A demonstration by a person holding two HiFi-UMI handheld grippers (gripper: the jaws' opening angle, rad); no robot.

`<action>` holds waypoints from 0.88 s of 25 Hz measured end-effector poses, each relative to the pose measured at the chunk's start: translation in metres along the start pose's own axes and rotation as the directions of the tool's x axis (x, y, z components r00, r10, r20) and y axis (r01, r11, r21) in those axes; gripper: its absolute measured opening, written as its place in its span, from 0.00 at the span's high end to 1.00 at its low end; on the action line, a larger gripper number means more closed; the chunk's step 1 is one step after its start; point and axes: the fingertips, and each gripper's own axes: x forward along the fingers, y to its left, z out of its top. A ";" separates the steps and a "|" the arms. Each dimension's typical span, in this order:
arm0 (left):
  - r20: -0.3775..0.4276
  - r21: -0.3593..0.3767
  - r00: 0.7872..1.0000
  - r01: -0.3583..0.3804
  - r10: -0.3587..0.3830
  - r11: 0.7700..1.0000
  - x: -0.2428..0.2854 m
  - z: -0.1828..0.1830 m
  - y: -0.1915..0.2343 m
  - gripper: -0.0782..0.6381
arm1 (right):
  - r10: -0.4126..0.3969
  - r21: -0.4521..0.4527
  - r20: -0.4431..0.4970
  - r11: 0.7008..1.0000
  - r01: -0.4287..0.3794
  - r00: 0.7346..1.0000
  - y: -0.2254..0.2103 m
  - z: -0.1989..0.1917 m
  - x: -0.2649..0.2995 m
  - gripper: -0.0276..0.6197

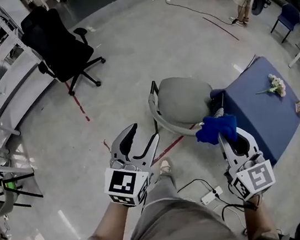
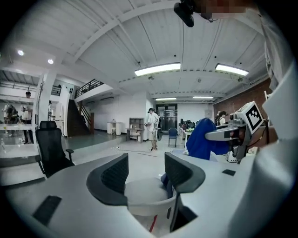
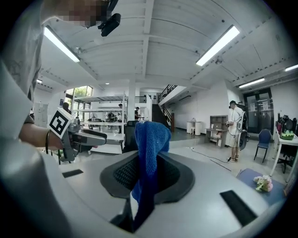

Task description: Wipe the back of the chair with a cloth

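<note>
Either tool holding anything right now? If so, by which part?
Right tool is shut on the blue cloth, gripped around its bunched middle, with the ends spilling out above and below. Left tool is open, holding nothing.

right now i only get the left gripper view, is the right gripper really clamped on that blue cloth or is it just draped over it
Observer: Clamped. In the right gripper view, the right gripper has its jaws closed on the blue cloth. The cloth sticks up above them and trails down below.
Operator: ok, and whats that bit of blue past the chair
Observer: That is a blue table. In the head view it stands close beside the grey chair, on the right-gripper side, with a small bunch of flowers lying on top.
</note>
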 end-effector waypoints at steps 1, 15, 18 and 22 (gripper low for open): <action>-0.020 -0.014 1.000 0.004 -0.005 1.000 0.013 -0.004 0.008 0.54 | -0.003 0.006 -0.013 1.000 0.003 1.000 -0.007 -0.002 0.014 0.83; -0.251 -0.162 0.965 0.038 -0.079 0.986 0.158 -0.090 0.110 0.54 | 0.054 0.095 -0.216 0.995 -0.034 0.975 -0.062 -0.069 0.214 0.83; -0.294 -0.177 0.952 0.028 -0.080 0.984 0.174 -0.104 0.117 0.54 | 0.078 0.111 -0.254 0.992 -0.051 0.964 -0.067 -0.087 0.238 0.83; -0.342 -0.220 0.936 0.002 -0.079 0.976 0.186 -0.125 0.127 0.54 | 0.119 0.132 -0.310 0.988 -0.081 0.943 -0.068 -0.115 0.264 0.83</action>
